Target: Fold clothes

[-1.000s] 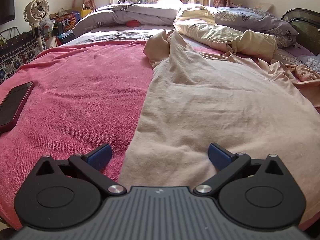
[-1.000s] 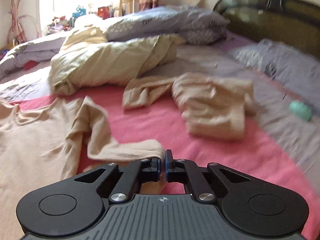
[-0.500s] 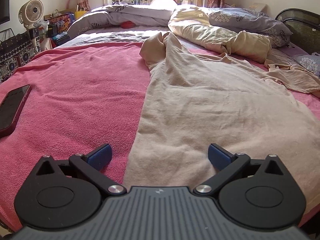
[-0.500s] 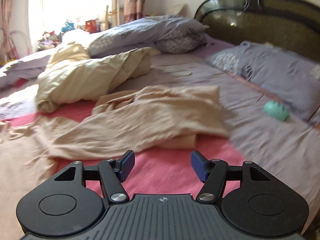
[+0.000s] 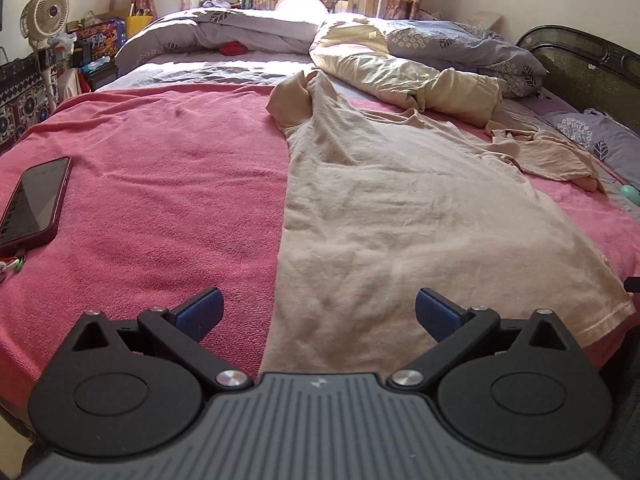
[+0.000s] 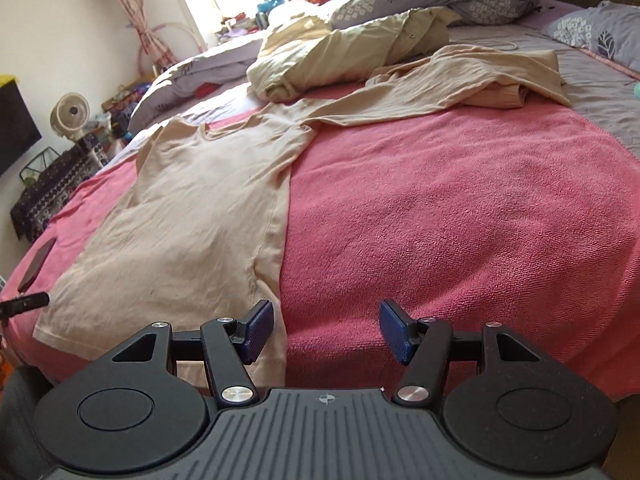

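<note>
1. Pink terry blanket (image 5: 160,184) covers most of the bed in front of me; the same blanket fills the right wrist view (image 6: 460,208).
2. Beige shirt (image 5: 400,216) lies flat on the blanket, hem nearest me, collar end far away. In the right wrist view (image 6: 192,208) its side seam runs toward my gripper.
3. One long sleeve (image 6: 460,76) stretches off to the right and ends bunched up on the grey sheet; the other sleeve (image 5: 292,100) is crumpled up by the far shoulder.
4. Cream duvet (image 5: 400,68) sits heaped beyond the shirt, grey leaf-print pillows (image 5: 472,46) behind it.
5. My left gripper (image 5: 319,310) hovers over the shirt's hem area, jaws spread wide, holding nothing.
6. My right gripper (image 6: 326,330) sits low at the bed edge, jaws apart, empty; its left pad (image 6: 258,332) is over the shirt's hem corner, can't tell if it touches.
7. Dark red phone (image 5: 34,204) lies on the blanket, well left of the shirt.
8. Small teal object (image 5: 630,192) lies at the far right edge, beside the sleeve end.
</note>
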Available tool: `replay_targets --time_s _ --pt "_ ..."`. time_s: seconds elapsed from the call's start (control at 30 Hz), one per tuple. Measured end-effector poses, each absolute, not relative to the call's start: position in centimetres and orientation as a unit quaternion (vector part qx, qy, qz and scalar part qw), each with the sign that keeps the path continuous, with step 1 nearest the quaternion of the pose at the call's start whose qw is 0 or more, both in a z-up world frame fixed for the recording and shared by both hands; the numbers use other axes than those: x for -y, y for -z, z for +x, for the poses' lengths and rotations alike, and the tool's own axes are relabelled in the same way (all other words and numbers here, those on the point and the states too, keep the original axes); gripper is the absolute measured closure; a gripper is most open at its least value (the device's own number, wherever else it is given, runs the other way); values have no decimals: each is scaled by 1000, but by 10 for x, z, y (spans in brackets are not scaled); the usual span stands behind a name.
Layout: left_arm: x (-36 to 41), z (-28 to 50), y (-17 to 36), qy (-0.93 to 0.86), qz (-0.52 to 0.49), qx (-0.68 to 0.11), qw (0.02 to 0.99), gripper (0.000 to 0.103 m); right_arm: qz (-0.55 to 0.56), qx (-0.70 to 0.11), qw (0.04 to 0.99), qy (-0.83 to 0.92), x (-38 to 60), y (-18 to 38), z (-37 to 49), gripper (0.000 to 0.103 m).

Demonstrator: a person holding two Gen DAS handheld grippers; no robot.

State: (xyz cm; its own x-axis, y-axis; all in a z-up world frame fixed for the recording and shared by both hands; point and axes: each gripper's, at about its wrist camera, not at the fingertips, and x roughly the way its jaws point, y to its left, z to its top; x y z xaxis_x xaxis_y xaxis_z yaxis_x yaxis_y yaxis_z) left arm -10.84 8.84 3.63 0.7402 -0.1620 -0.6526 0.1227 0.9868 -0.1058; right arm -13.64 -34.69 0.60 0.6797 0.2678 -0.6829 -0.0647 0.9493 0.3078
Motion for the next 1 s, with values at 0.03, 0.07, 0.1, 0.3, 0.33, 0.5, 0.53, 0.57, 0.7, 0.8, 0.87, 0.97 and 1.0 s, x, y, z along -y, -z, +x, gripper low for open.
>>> replay_targets --time_s 0.03,0.07,0.1,0.3,0.33,0.5,0.53,0.57,0.7,0.8,0.87,0.97,1.0 --pt "-83 -111 -39 89 -17 -348 933 0 111 -393 908 -96 342 -10 -142 43" --pt "-77 -114 -42 106 -3 -344 933 0 84 -398 908 -101 336 -12 -150 43" --pt "-71 -118 -43 118 8 -342 932 0 52 -402 908 -104 329 -12 -156 43" --pt "-52 -128 -35 133 35 -355 925 0 -106 -395 908 -91 287 -3 -176 43" --pt "-52 -129 -35 133 35 -356 924 0 -114 -384 912 -84 282 -3 -175 43" --pt "-50 -132 -37 132 38 -358 924 0 -130 -337 930 -70 272 -13 -170 49" --pt "-49 -132 -37 135 38 -360 923 0 -130 -333 932 -68 272 -15 -170 49" --pt "-47 -132 -36 138 41 -361 921 0 -127 -329 933 -66 272 -16 -168 49" --pt "-32 -134 -31 158 68 -363 916 0 -108 -325 937 -66 275 -19 -160 49" --pt "-23 -138 -29 169 92 -361 913 0 -88 -318 941 -78 277 -23 -159 48" --pt "-20 -139 -26 171 104 -362 910 0 -71 -313 944 -80 279 -25 -158 48" --pt "-19 -140 -24 168 108 -365 909 0 -64 -307 947 -65 279 -26 -150 44" --pt "-19 -139 -23 166 108 -365 910 0 -67 -306 948 -58 279 -26 -148 43"
